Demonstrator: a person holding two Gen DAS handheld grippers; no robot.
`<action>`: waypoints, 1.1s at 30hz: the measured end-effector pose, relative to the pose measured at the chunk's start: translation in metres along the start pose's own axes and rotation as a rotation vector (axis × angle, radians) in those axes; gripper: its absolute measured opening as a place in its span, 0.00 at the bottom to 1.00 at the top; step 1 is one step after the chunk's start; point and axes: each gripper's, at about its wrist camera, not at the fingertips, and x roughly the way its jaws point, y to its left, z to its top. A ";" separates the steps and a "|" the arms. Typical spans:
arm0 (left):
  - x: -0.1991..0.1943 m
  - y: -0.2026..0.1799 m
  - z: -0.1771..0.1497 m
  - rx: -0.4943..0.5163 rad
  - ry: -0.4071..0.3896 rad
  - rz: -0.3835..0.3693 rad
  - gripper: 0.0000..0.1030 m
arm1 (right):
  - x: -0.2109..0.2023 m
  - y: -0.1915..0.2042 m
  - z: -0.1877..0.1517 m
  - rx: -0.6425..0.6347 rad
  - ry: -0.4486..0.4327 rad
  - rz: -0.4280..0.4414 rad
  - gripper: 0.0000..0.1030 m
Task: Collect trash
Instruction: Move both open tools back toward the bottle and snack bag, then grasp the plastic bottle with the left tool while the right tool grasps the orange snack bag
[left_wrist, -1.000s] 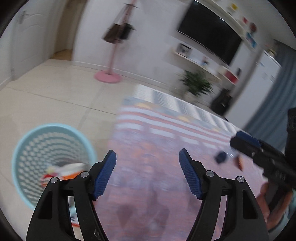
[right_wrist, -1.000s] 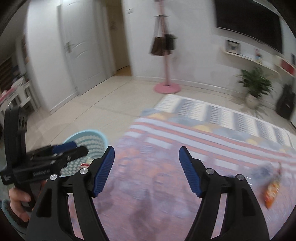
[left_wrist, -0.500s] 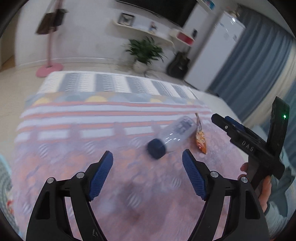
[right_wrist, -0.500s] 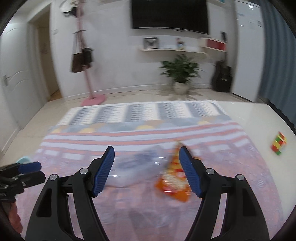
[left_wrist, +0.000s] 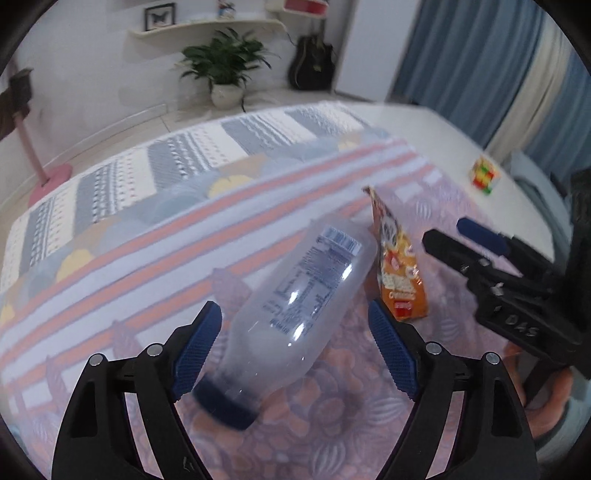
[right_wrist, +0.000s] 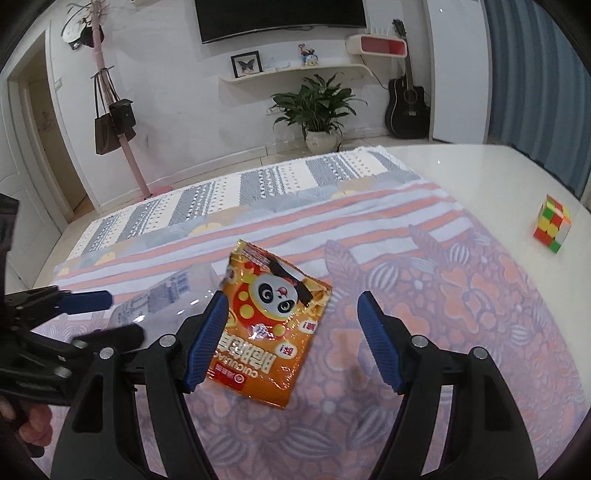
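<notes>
A clear plastic bottle (left_wrist: 295, 306) with a dark blue cap lies on its side on the patterned cloth (left_wrist: 147, 258). My left gripper (left_wrist: 295, 347) straddles its cap end; the jaws are opening and the blue pads stand off the bottle on both sides. An orange snack packet (right_wrist: 269, 325) with a panda face lies flat just right of the bottle (right_wrist: 166, 299). My right gripper (right_wrist: 291, 299) hovers open above the packet, one finger on each side of it. The left gripper (right_wrist: 107, 317) shows at the left of the right wrist view, the right gripper (left_wrist: 448, 230) at the right of the left wrist view.
The cloth covers most of a white table (right_wrist: 480, 173). A colour cube (right_wrist: 552, 229) stands on the bare top at the right. Beyond the table's far edge are a potted plant (right_wrist: 321, 107), a guitar (right_wrist: 406, 107) and a pink coat stand (right_wrist: 125, 147).
Both grippers swung away from the blue basket on the floor to the table and came down. The bottle now lies between the left fingers, the packet under the right. The left jaws widened.
</notes>
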 end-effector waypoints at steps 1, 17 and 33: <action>0.007 -0.003 0.001 0.018 0.018 0.023 0.76 | 0.002 -0.002 -0.001 0.006 0.006 0.002 0.66; -0.007 0.018 -0.026 -0.170 -0.030 0.094 0.58 | 0.048 -0.003 -0.011 0.032 0.236 0.033 0.80; -0.060 0.053 -0.063 -0.298 -0.172 0.110 0.58 | 0.036 0.053 -0.016 -0.122 0.168 0.083 0.05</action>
